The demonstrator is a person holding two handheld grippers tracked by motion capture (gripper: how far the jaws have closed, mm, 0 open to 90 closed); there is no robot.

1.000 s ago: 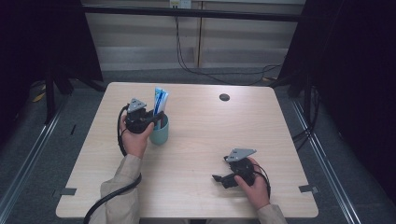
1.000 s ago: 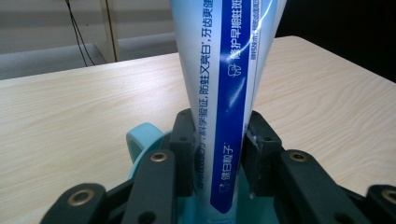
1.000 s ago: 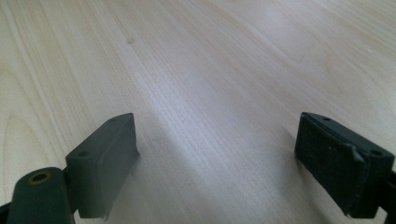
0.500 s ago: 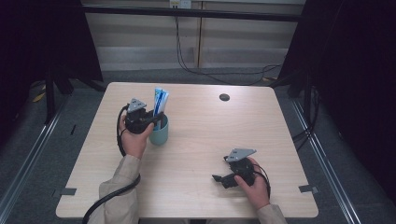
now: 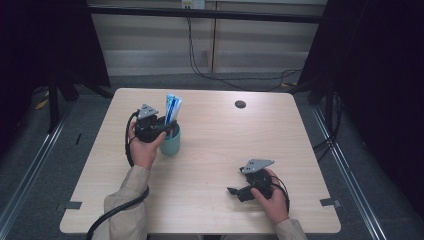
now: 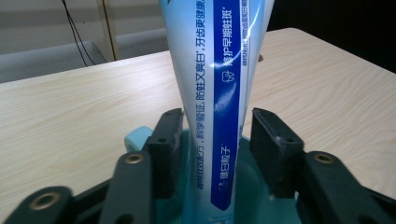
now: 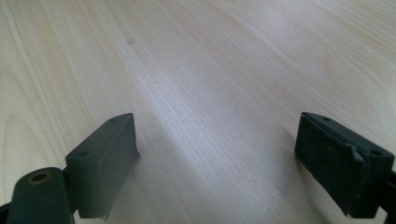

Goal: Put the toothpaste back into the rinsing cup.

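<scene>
A white and blue toothpaste tube (image 5: 171, 107) (image 6: 224, 93) stands upright in a teal cup (image 5: 171, 143) (image 6: 139, 138) on the left half of the wooden table (image 5: 220, 135). My left gripper (image 5: 169, 130) (image 6: 217, 135) hovers at the cup's rim, its jaws on either side of the tube. The left jaw sits right against the tube, while a thin gap shows at the right jaw. My right gripper (image 5: 235, 194) (image 7: 217, 149) rests open on bare wood (image 7: 210, 70) near the front right, with nothing between its jaws.
A black round grommet (image 5: 240, 104) sits in the table near its far edge. Dark stands and cables (image 5: 200, 60) rise behind the table, and grey floor lies on both sides. Bare wood lies between the two hands.
</scene>
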